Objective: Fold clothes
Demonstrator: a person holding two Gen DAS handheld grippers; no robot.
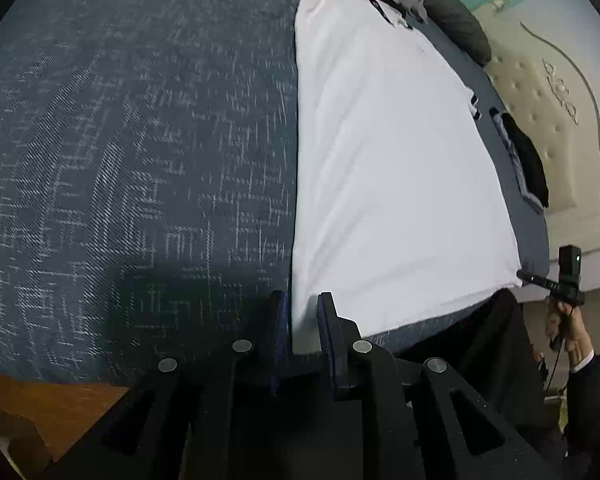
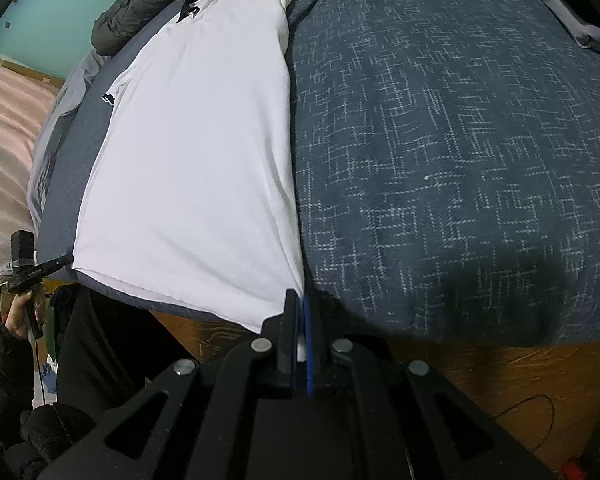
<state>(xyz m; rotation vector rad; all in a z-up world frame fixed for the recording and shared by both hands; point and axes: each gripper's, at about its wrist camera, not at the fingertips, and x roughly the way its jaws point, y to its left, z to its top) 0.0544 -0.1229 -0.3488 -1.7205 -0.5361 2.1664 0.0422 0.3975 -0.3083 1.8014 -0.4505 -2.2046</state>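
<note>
Right wrist view: the right gripper [image 2: 299, 300] is clamped on the near hem corner of the white shirt [image 2: 196, 168]. The left gripper [image 1: 304, 308] straddles the opposite hem corner, fingers apart. The shirt lies flat and lengthwise on the bed [image 2: 460, 140], collar far. No crosswise fold is visible; side folds cannot be judged.
</note>
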